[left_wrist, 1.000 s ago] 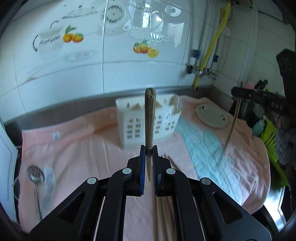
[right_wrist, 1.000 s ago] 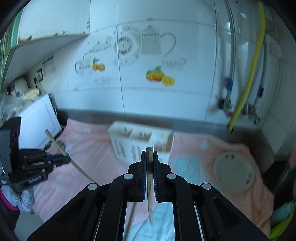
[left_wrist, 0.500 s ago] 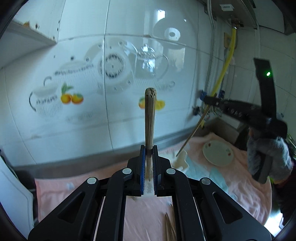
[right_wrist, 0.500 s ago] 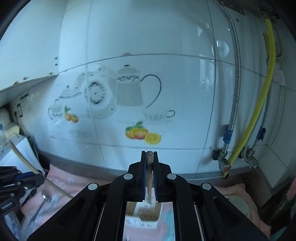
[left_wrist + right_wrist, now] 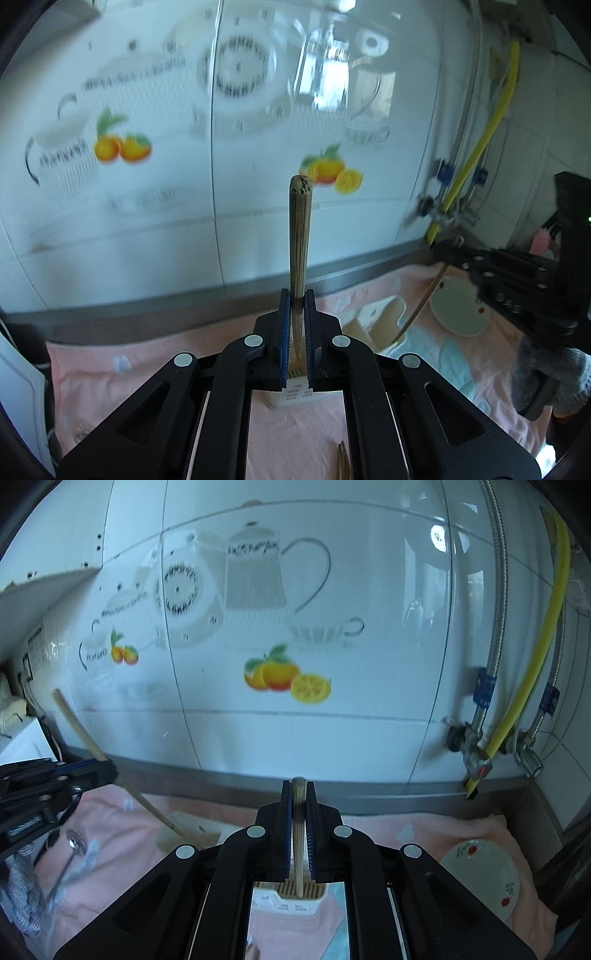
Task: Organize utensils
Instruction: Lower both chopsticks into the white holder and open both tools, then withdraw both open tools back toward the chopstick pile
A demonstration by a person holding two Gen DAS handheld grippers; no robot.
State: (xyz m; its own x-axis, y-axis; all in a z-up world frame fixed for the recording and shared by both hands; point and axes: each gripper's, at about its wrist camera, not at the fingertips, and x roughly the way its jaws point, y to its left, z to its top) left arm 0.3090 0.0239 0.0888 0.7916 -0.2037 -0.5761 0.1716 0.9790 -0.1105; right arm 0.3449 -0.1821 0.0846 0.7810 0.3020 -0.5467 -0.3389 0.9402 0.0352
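My left gripper (image 5: 295,299) is shut on a wooden chopstick (image 5: 300,236) that stands upright; its lower end reaches down into the white utensil holder (image 5: 373,321) below. My right gripper (image 5: 298,790) is shut on another wooden chopstick (image 5: 297,849), whose tip goes down into the holder (image 5: 291,895). Each gripper shows in the other's view: the right one (image 5: 458,254) with its chopstick (image 5: 424,302) slanting into the holder, the left one (image 5: 107,766) with its chopstick (image 5: 92,746) slanting the same way.
A pink and blue cloth (image 5: 155,365) covers the counter. A small white plate (image 5: 480,871) lies at the right. A metal spoon (image 5: 72,849) lies at the left. Loose chopsticks (image 5: 343,461) lie near the front. Yellow hose and pipes (image 5: 517,701) run down the tiled wall.
Both grippers have moved in over the utensil holder and lowered a little. The chopstick tips now reach into the holder. The views tilted down from the wall toward the counter.
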